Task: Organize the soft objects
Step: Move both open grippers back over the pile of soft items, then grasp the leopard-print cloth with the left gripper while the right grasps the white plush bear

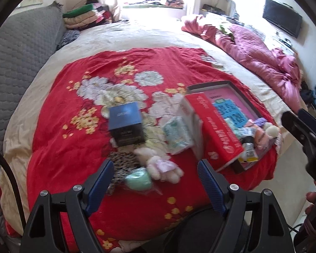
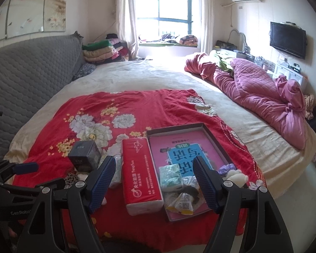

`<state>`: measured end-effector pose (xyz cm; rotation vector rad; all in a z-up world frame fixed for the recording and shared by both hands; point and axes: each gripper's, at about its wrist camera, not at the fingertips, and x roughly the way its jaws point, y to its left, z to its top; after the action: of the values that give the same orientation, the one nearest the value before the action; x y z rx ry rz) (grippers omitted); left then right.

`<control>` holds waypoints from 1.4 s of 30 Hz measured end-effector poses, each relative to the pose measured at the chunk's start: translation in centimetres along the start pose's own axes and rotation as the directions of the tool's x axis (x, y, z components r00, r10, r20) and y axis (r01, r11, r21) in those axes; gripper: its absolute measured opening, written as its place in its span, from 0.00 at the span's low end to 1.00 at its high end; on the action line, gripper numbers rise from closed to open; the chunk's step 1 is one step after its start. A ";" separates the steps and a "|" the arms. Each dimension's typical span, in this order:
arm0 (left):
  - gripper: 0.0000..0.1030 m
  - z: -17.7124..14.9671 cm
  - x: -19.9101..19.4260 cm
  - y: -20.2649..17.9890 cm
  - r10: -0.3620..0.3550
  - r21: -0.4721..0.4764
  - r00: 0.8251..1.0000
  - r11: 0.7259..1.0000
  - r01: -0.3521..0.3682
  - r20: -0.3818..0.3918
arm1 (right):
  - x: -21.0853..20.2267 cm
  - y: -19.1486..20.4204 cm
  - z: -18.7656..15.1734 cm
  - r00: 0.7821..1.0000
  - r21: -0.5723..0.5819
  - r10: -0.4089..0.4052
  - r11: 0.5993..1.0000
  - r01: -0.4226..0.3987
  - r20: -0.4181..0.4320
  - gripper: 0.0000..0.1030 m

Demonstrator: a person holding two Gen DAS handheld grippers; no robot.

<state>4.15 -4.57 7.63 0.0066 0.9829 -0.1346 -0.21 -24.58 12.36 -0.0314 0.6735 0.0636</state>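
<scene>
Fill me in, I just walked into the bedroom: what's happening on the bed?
A person holds a two-finger tool in each hand over a red floral blanket spread on the bed. Both the left tool and the right tool are open and empty. On the blanket lie a red tissue pack, a dark box and a plush toy; a shallow tray already holds small packets.

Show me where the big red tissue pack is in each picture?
Left wrist view: the red tissue pack lies right of centre, leaning on the tray's near edge.
Right wrist view: the pack lies at centre, between the open fingers.
Shared landmark: the dark blue box on its left.
</scene>
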 end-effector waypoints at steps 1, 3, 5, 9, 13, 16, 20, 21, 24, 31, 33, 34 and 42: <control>0.79 -0.1 0.1 0.5 0.003 -0.010 1.000 1.000 -0.003 -0.001 | 0.2 0.3 0.0 1.000 -0.005 0.004 1.000 -0.004 -0.004 0.75; 0.78 -0.3 0.6 1.7 0.007 -0.032 1.000 0.999 -0.007 -0.009 | 0.7 1.1 -0.2 1.000 -0.020 0.021 1.000 -0.021 -0.016 0.75; 0.78 -0.6 1.0 2.7 0.014 -0.043 1.000 0.999 -0.015 -0.015 | 1.4 2.3 -0.4 0.999 -0.055 0.030 0.998 -0.032 -0.033 0.75; 0.78 -1.3 2.2 4.7 0.017 -0.075 0.999 0.997 -0.020 -0.035 | 2.8 4.9 -1.1 0.998 -0.143 0.026 0.989 -0.035 -0.065 0.75; 0.79 -2.0 3.5 6.7 0.023 -0.100 0.998 0.995 -0.029 -0.058 | 4.3 6.8 -2.1 0.994 -0.196 0.033 0.979 -0.054 -0.108 0.75; 0.79 -2.6 4.5 8.3 0.027 -0.127 0.997 0.991 -0.036 -0.073 | 5.3 8.1 -2.5 0.991 -0.230 0.025 0.972 -0.054 -0.129 0.75; 0.78 -3.2 5.7 10.1 0.033 -0.163 0.995 0.985 -0.048 -0.095 | 6.8 9.8 -2.9 0.987 -0.244 0.034 0.967 -0.071 -0.154 0.75; 0.78 -3.4 5.9 10.3 0.030 -0.168 0.995 0.985 -0.046 -0.096 | 7.2 10.3 -2.9 0.986 -0.247 0.035 0.966 -0.076 -0.164 0.75; 0.78 -3.9 6.6 11.1 0.012 -0.176 0.994 0.984 -0.031 -0.106 | 8.7 11.5 -3.2 0.981 -0.266 0.017 0.961 -0.069 -0.192 0.75; 0.78 -4.8 8.1 11.7 0.001 -0.176 0.991 0.984 -0.025 -0.137 | 10.4 12.7 -4.3 0.973 -0.275 0.024 0.957 -0.089 -0.231 0.75; 0.78 -5.0 8.5 12.0 -0.009 -0.182 0.990 0.983 -0.017 -0.144 | 10.6 13.0 -4.8 0.970 -0.300 0.024 0.949 -0.098 -0.242 0.75; 0.78 -5.1 8.7 12.1 -0.010 -0.186 0.989 0.982 -0.017 -0.146 | 10.7 13.2 -5.0 0.970 -0.311 0.019 0.945 -0.096 -0.244 0.75; 0.79 -5.5 9.8 12.9 -0.020 -0.213 0.987 0.977 -0.015 -0.161 | 11.6 13.6 -6.8 0.962 -0.364 0.002 0.925 -0.105 -0.273 0.75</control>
<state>6.47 7.49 -4.32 -0.1833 1.1568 -0.0300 3.67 -10.82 -0.36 -0.3983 0.9262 0.2460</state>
